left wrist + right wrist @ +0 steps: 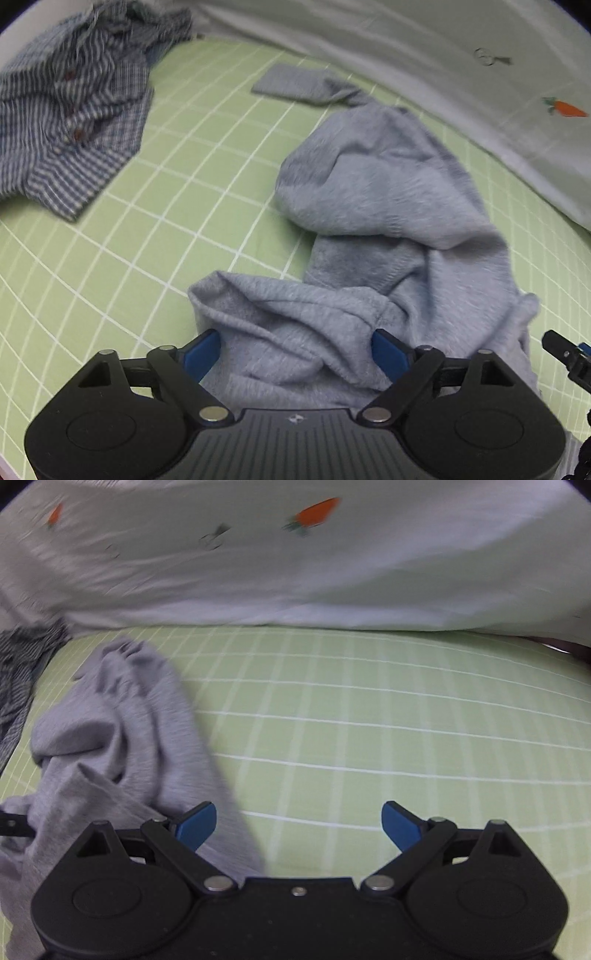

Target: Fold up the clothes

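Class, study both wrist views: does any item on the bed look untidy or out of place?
Yes. The grey garment lies crumpled and twisted on the green checked sheet, not flat. The striped shirt is heaped at the far left. Both the left gripper and right gripper are open.

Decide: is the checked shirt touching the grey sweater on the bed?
Apart. The left wrist view shows bare green sheet between the checked shirt and the grey sweater.

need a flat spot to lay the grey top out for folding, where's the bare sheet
Widest bare patch: green grid sheet right of the grey garment, bordered behind by the white carrot-print bedding. A narrower strip lies between the grey garment and the striped shirt. It is crowded near the left gripper, where grey cloth bunches between open fingers. The right gripper is open over bare sheet.
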`<state>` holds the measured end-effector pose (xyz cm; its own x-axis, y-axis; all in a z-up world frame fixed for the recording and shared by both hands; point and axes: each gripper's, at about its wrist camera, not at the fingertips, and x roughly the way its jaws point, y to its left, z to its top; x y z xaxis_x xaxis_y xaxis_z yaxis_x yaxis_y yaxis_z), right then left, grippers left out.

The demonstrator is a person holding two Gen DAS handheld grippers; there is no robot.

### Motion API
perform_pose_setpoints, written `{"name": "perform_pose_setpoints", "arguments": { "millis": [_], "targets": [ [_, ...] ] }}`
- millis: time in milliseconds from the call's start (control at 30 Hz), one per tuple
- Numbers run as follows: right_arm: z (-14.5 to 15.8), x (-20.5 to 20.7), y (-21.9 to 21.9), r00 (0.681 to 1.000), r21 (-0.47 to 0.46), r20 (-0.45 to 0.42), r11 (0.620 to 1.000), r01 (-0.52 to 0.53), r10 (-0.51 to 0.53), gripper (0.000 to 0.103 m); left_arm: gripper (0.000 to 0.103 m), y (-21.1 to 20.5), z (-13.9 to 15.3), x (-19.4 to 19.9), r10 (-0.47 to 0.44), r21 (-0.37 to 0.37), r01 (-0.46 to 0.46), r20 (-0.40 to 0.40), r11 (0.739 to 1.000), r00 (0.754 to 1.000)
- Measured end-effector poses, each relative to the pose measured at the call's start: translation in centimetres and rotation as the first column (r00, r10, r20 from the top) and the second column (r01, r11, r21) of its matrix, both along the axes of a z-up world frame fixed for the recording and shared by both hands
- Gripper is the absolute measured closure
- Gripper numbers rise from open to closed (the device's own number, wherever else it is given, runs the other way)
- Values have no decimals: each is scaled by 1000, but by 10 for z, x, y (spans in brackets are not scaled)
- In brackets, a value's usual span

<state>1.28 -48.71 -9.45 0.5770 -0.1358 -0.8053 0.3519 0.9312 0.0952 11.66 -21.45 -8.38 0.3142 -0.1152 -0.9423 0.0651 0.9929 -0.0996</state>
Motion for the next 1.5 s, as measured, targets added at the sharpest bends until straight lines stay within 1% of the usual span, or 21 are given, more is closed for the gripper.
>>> {"name": "perform_pose_setpoints", "arguments": {
  "millis": [167, 267, 333, 433, 500, 567, 600, 633, 733, 800, 867, 933, 967, 1067, 1100, 1133, 1167, 1200, 1267, 1333, 1500],
  "targets": [
    [-9, 27, 14, 996, 49, 11, 995, -84, 83, 8, 7, 3, -12, 10, 20, -5, -20, -42, 1000, 999],
    [-15, 42, 21, 991, 52, -1, 990, -132, 133, 18, 5, 5, -16, 11, 24, 0, -24, -50, 1000, 998],
    [-17, 49, 23, 987, 76, 4, 984, -160, 160, 31, 4, 7, -18, 11, 29, -5, -29, -55, 1000, 998],
    [-20, 53, 22, 981, 129, 13, 973, -193, 193, 48, 3, 8, -20, 10, 36, -12, -36, -61, 999, 998],
    [-22, 53, 21, 977, 155, 24, 965, -212, 211, 52, 3, 9, -21, 10, 37, -14, -38, -60, 999, 998],
    [-21, 53, 20, 971, 167, 30, 957, -237, 235, 71, 3, 9, -21, 9, 36, -11, -36, -56, 999, 998],
    [-20, 51, 20, 970, 170, 34, 955, -244, 241, 84, 3, 8, -20, 9, 34, -8, -34, -53, 999, 998],
    [-19, 49, 20, 970, 159, 38, 957, -244, 241, 92, 3, 8, -20, 9, 32, -5, -32, -51, 999, 998],
    [-10, 35, 17, 978, 68, 48, 976, -208, 205, 95, 3, 5, -17, 9, 20, 11, -20, -41, 1000, 999],
    [2, 16, 0, 992, 26, 65, 994, -107, 105, 95, 3, 5, -13, 7, 18, 19, -17, -30, 1000, 999],
    [10, -9, -15, 999, -26, 54, 1000, -3, 5, 96, 4, 4, -8, 6, 17, 17, -17, -14, 1000, 1000],
    [15, -34, -26, 997, -88, 28, 993, 74, -72, 95, 4, 3, 0, 4, 11, -5, -11, 20, 1000, 1000],
    [14, -45, -31, 996, -92, 10, 992, 91, -90, 95, 4, 2, 5, 4, 5, -22, -4, 44, 1000, 999],
    [10, -69, -42, 987, -44, -18, 986, 159, -160, 93, 4, -8, 21, 1, -24, -65, 30, 95, 997, 995],
    [9, -74, -45, 983, -34, -19, 983, 182, -183, 79, 4, -14, 26, 2, -35, -74, 43, 111, 996, 993],
    [10, -76, -48, 978, -36, -10, 977, 209, -210, 59, 4, -21, 29, 5, -48, -84, 58, 120, 995, 992],
    [11, -77, -52, 973, -31, 4, 973, 229, -229, 49, 4, -28, 32, 8, -61, -94, 74, 128, 993, 990],
    [12, -76, -57, 970, -18, 18, 970, 242, -242, 35, 4, -36, 35, 11, -77, -112, 92, 136, 989, 988],
    [13, -69, -65, 970, 11, 40, 971, 239, -239, 31, 4, -49, 37, 15, -101, -136, 122, 147, 983, 984],
    [12, -55, -68, 977, 24, 48, 978, 208, -209, 15, 4, -65, 40, 18, -126, -147, 150, 160, 978, 979],
    [2, -8, -66, 995, 32, 47, 995, 92, -93, 15, 6, -105, 31, 42, -195, -165, 217, 141, 962, 971]
  ]
}}
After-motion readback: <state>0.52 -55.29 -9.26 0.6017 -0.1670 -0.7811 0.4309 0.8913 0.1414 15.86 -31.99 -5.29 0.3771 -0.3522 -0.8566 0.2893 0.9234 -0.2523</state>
